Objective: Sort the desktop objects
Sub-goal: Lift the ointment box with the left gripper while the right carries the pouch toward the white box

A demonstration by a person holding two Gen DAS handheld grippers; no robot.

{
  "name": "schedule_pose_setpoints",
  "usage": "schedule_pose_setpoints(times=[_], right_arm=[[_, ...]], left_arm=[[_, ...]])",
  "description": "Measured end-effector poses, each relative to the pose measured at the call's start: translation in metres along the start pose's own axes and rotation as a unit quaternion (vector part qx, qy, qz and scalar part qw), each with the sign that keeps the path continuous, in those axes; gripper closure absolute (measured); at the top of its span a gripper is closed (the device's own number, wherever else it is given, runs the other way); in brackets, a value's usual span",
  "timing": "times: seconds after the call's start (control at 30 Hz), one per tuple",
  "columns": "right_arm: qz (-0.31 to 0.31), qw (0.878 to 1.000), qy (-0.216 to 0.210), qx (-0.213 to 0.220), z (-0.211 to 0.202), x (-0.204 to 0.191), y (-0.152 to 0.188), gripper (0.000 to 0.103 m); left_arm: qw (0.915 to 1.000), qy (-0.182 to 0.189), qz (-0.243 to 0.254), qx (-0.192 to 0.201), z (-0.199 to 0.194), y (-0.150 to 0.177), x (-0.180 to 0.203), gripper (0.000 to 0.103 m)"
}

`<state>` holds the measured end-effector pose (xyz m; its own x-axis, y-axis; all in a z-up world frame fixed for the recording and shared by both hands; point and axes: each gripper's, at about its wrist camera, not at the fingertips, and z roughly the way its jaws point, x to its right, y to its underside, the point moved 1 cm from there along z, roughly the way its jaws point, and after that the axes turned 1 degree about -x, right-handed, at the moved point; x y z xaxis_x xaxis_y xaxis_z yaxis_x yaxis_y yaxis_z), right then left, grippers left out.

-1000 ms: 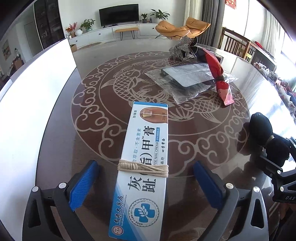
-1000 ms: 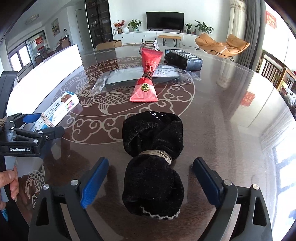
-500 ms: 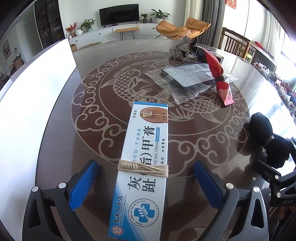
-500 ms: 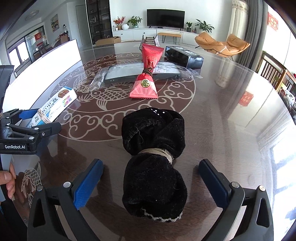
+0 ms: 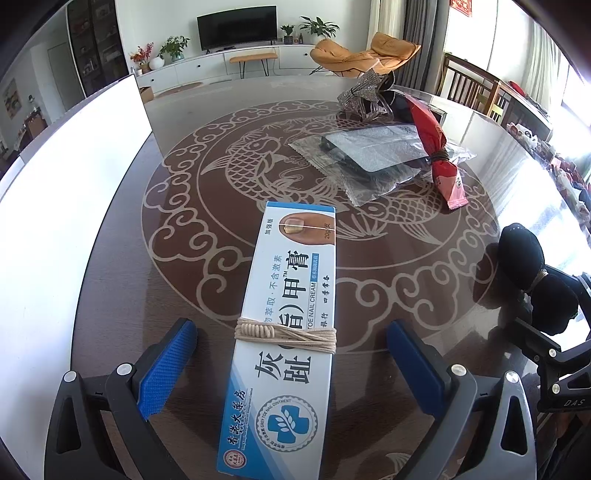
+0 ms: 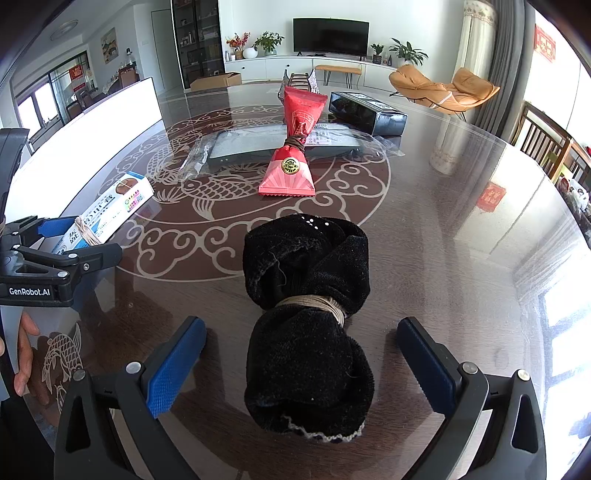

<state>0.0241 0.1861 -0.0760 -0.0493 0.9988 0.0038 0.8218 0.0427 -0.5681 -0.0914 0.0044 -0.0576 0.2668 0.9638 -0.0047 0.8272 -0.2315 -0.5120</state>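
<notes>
On a glossy dark surface (image 5: 122, 258) with a fish pattern, the left claw (image 5: 291, 369) gapes wide around a string-tied ointment box (image 5: 288, 332), untouched. Right of the box, the right claw (image 6: 299, 369) gapes wide around a tied black cloth bundle (image 6: 306, 325).

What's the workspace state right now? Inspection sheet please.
Surface: dark glossy table with a fish inlay.
Job's things: ointment box, twine-tied, between the left gripper's pads; black cloth bundle, twine-tied, between the right gripper's pads; red packet lying across the bagged grey device; black box behind.
Clutter: sparkly bow at the far edge.
Grippers: left gripper open; right gripper open; neither touches its item.
Cables: nothing seen.
Surroundings: living room, TV, orange lounge chair.
</notes>
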Motion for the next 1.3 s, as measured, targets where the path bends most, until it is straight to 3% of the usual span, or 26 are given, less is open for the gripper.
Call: schedule_pose_setpoints(times=[0.87, 1.17, 1.3], right_arm=[[0.000, 1.000, 0.000, 0.000, 0.001, 0.000, 0.000, 0.000], [-0.001, 1.000, 0.000, 0.000, 0.001, 0.000, 0.000, 0.000], [-0.037, 0.996, -0.036, -0.078, 0.006, 0.004, -0.015, 0.000]], left_arm=[[0.9998, 0.009, 0.014, 0.005, -0.002, 0.003, 0.001, 0.000], [0.9975, 0.034, 0.058, -0.023, 0.002, -0.007, 0.000, 0.000], [0.9929, 0.044, 0.085, -0.071, 0.008, -0.019, -0.001, 0.000]])
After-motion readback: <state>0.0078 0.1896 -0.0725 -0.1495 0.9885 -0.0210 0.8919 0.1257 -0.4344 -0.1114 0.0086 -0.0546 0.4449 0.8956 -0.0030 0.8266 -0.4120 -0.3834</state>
